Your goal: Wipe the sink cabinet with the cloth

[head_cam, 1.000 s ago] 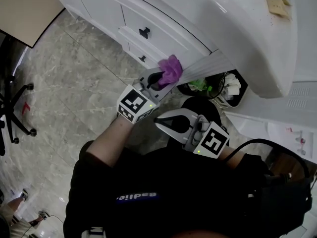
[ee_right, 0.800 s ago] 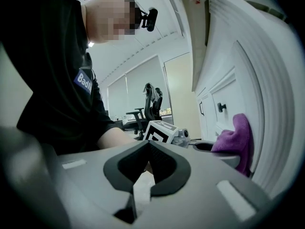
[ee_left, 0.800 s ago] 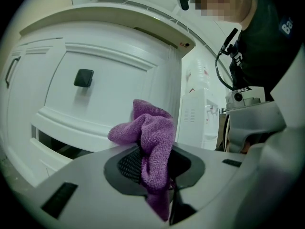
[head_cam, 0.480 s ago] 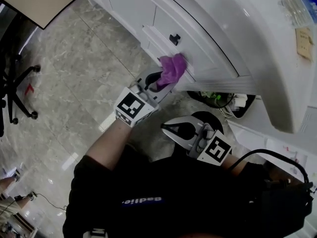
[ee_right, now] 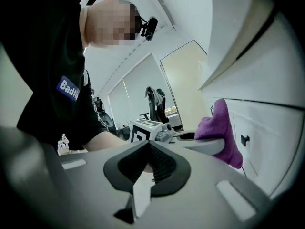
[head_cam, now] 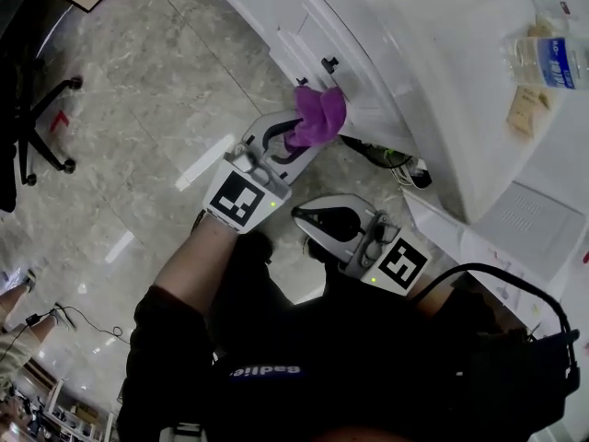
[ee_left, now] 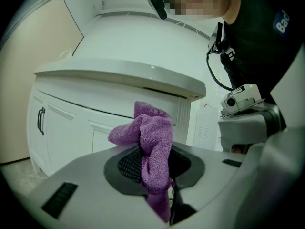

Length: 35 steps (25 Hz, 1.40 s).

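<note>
A person leaning over a white sink cabinet holds a two-jaw gripper in each hand. The left gripper has its jaws clamped on a bunched purple cloth, which sticks up from between the dark pads and trails down below them in the left gripper view. The cloth is at the cabinet's front, just below a small dark knob and under the overhanging countertop – whether it presses on the panel or hangs just off it cannot be told. The right gripper sits lower and nearer the person's body, apart from the cabinet, its jaws drawn together with nothing between them – the right gripper view shows the two ribbed pads meeting at the middle. A clear bottle with a blue label lies on the countertop at the far right. A grey marbled floor spreads below, and an office chair stands at the left edge.
</note>
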Available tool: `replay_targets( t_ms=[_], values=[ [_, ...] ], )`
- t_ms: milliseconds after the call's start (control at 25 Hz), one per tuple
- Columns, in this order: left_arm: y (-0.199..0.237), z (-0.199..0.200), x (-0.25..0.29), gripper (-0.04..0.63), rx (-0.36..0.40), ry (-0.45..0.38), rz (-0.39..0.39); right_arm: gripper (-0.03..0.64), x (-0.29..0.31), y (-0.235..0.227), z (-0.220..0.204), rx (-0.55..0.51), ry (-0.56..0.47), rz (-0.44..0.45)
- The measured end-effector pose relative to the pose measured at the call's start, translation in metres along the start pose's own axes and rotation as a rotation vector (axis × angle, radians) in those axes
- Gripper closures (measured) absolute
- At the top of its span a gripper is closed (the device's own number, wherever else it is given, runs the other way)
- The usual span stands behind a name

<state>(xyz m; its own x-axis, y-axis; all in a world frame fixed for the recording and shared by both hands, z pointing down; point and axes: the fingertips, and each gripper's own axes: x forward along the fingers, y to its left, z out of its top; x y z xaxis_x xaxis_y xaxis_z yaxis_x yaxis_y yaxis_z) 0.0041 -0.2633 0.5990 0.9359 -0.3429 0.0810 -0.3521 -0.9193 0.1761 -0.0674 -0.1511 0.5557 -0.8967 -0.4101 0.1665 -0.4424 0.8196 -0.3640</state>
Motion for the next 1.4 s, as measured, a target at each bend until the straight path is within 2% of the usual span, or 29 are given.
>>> replay_targets(
  t_ms=[160,320,480,640,760,960,1120,1280,1400],
  values=[
    [-0.019,0.067,-0.027,0.495,0.011,0.024,0.044,0.615,-0.022,0.028,0.058,0.044,-0.029,-0.014],
    [-0.039,0.131,-0.059,0.495,-0.049,0.036,0.122,0.615,-0.046,0.049,0.114,0.065,-0.075,-0.041],
    [-0.065,0.192,-0.093,0.495,-0.107,0.049,0.183,0.615,-0.066,0.085,0.172,-0.039,-0.050,-0.047],
    [-0.089,0.244,-0.115,0.495,-0.085,0.074,0.213,0.615,-0.084,0.110,0.243,-0.112,-0.116,-0.030],
    [-0.116,0.278,-0.124,0.495,-0.093,0.086,0.246,0.615,-0.107,0.141,0.282,-0.127,-0.118,-0.003],
    [-0.149,0.345,-0.116,0.495,-0.067,0.057,0.297,0.615,-0.141,0.169,0.330,-0.168,-0.115,0.068],
    [-0.183,0.379,-0.115,0.495,-0.053,0.042,0.342,0.615,-0.167,0.189,0.350,-0.190,-0.143,0.109],
    [-0.212,0.408,-0.119,0.495,-0.075,-0.005,0.397,0.615,-0.192,0.202,0.365,-0.188,-0.154,0.108],
    [-0.235,0.426,-0.127,0.495,-0.079,-0.022,0.383,0.615,-0.200,0.221,0.373,-0.201,-0.151,0.087]
  ],
)
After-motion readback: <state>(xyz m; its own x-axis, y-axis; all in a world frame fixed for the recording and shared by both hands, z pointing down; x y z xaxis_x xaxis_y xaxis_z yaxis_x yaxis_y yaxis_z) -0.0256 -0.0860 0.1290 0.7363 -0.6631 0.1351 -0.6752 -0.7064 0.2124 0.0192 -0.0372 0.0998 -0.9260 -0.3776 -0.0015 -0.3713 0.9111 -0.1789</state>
